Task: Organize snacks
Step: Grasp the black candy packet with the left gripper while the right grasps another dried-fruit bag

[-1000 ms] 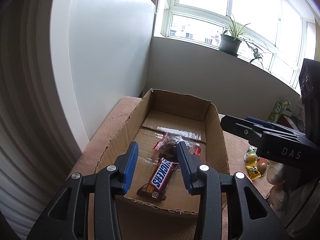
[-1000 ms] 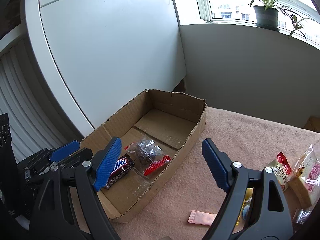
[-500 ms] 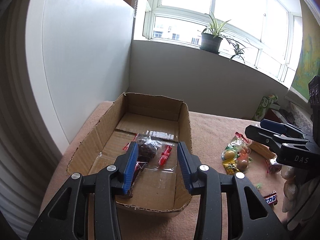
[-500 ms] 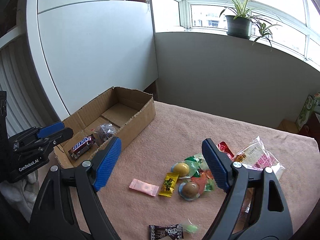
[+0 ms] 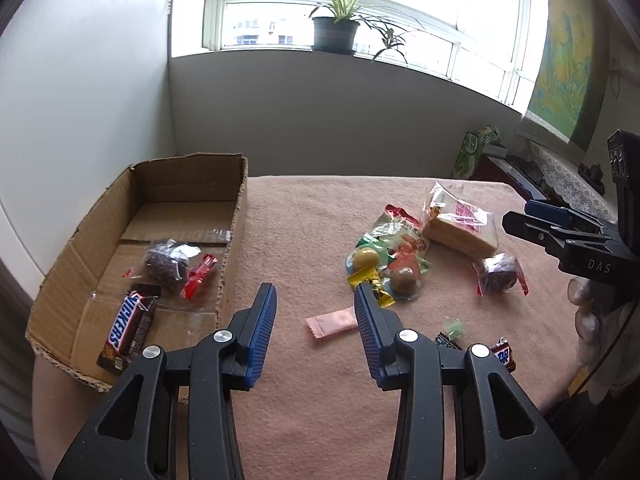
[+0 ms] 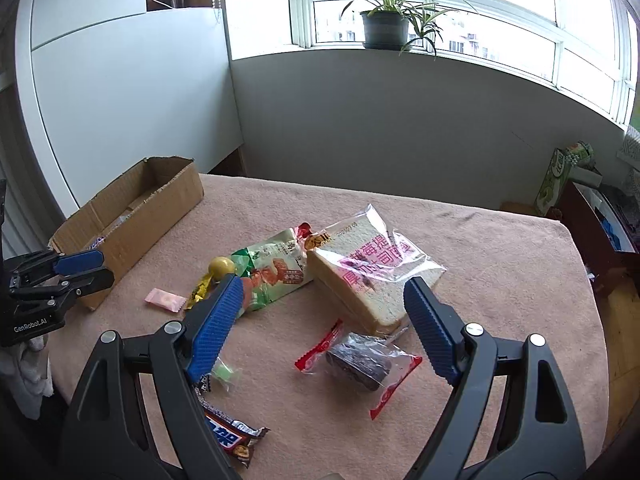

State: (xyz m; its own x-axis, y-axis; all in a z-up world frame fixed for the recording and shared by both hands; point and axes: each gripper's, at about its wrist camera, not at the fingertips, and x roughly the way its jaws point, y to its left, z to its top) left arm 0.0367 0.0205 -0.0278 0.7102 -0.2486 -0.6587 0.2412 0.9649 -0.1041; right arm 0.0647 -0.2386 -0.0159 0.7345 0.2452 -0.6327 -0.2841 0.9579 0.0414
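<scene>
Grippers [image 5: 315,320] [image 6: 324,320] angled down, empty.

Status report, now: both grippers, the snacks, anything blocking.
Left gripper and right gripper open, empty. Snickers in cardboard box; pink packet, bread on table. Nothing blocking.

Snickers bar [image 5: 127,327] lies in box [image 5: 236,216], loose snacks [image 5: 394,258] right.

Between the left gripper [image 5: 315,320] jaws only a pink sachet [image 5: 332,322] lies on bare desk [image 5: 320,216]. Left of them the cardboard box [image 5: 234,240] wall blocks sideways passage. Ahead of the right gripper [image 6: 322,328] jaws, a wrapped dark cake [image 6: 358,362] and bagged bread [image 6: 360,276] crowd the path; right of them the desk is free.
</scene>
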